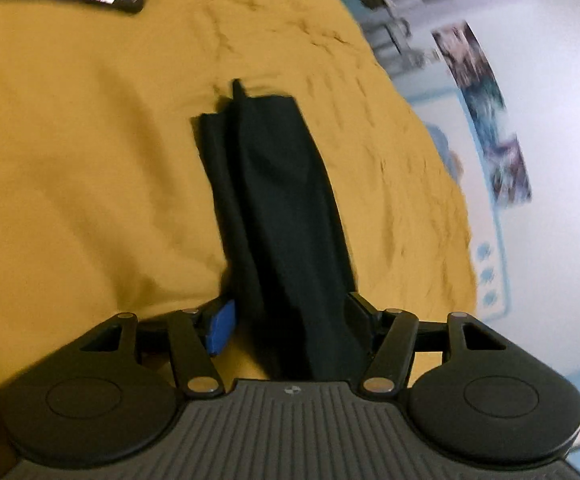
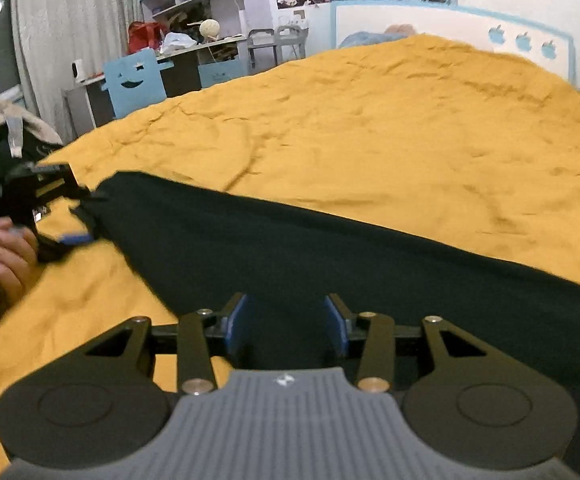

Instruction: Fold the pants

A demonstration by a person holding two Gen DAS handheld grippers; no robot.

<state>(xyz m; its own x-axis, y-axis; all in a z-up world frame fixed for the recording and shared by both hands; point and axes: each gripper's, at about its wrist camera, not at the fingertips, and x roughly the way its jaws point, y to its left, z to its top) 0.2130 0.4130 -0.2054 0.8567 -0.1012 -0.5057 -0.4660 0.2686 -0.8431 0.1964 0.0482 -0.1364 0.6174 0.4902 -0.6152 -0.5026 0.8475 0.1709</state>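
The dark pants (image 2: 330, 252) lie in a long strip on the yellow bedspread (image 2: 370, 128), their length running from my left tongs (image 1: 286, 320) toward my right tongs (image 2: 286, 320). My left tongs seem clenched on one end; my right tongs stand released, straddling the cloth further along it.

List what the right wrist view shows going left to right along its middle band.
Person's bare hand → black left claw pinching the cloth's end → dark, long folded pants → wrinkled mustard-yellow bedspread.
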